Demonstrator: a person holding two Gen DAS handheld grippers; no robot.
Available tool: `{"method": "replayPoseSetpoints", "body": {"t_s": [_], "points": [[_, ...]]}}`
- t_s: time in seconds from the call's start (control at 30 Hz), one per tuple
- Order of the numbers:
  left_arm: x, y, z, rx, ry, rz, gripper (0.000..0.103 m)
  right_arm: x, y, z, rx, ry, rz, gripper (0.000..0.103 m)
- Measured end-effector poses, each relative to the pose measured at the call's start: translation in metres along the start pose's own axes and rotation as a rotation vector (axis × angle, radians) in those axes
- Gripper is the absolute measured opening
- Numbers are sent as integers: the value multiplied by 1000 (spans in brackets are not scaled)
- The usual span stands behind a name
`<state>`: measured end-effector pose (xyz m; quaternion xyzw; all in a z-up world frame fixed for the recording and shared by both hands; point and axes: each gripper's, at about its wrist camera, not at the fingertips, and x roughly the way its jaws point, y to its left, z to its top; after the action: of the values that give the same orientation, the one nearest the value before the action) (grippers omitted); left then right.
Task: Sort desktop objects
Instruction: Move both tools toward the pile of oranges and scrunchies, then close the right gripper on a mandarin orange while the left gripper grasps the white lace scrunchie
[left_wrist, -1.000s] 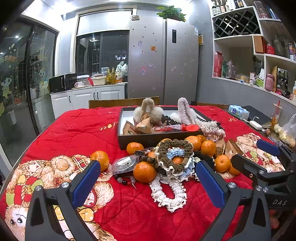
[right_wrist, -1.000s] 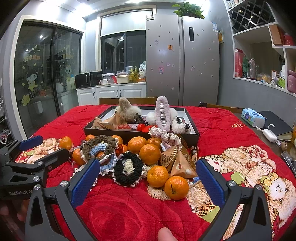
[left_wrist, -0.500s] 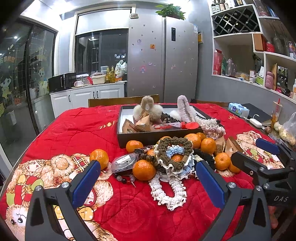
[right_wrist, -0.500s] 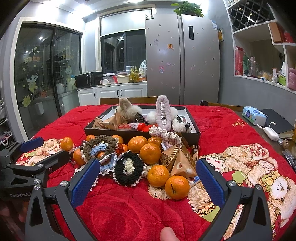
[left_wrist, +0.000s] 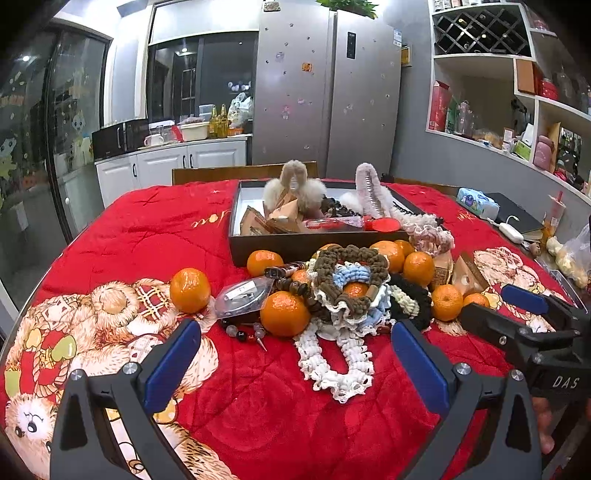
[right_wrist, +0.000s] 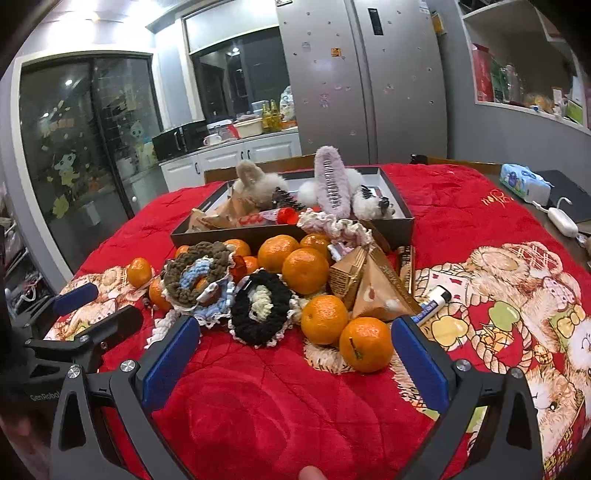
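Kitchen background, steel fridge behind; tabletop covered by a red plush bear-print blanket (left_wrist: 140, 236). Bare blanket runs free along the near edge and the left side. Dark rectangular cardboard tray (left_wrist: 295, 245) sits mid-tabletop, holding fluffy hair clips and paper packets. Clutter pile just in front of the tray: orange mandarins (right_wrist: 306, 270), brown-and-blue crocheted scrunchie (left_wrist: 349, 275), black-and-cream crocheted scrunchie (right_wrist: 261, 308), white lace scrunchie (left_wrist: 334, 360), tan pyramid paper packets (right_wrist: 376, 291), a lone mandarin (left_wrist: 190, 290) off to the left. Left gripper (left_wrist: 295, 356) jaws wide apart, empty, above bare blanket short of the pile. Right gripper (right_wrist: 295, 356) jaws also wide apart, empty, touching nothing, near the closest mandarin (right_wrist: 365, 343).
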<state>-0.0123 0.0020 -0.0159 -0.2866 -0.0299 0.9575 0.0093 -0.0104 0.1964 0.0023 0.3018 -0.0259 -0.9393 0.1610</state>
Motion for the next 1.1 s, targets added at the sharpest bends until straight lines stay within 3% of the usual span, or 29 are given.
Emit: {"method": "replayPoseSetpoints", "body": {"t_s": [0.2,0.43,1.1], "points": [[6,2,-2,-16,37,14,103,6,2,0,-16,48,-20,103],[20,5,-7,-38,140,11,103,11,-4,-1,6,80,-27,103],[47,4,-11,-38,282,6,103,31,-20,-3,93,174,-18,103]]}}
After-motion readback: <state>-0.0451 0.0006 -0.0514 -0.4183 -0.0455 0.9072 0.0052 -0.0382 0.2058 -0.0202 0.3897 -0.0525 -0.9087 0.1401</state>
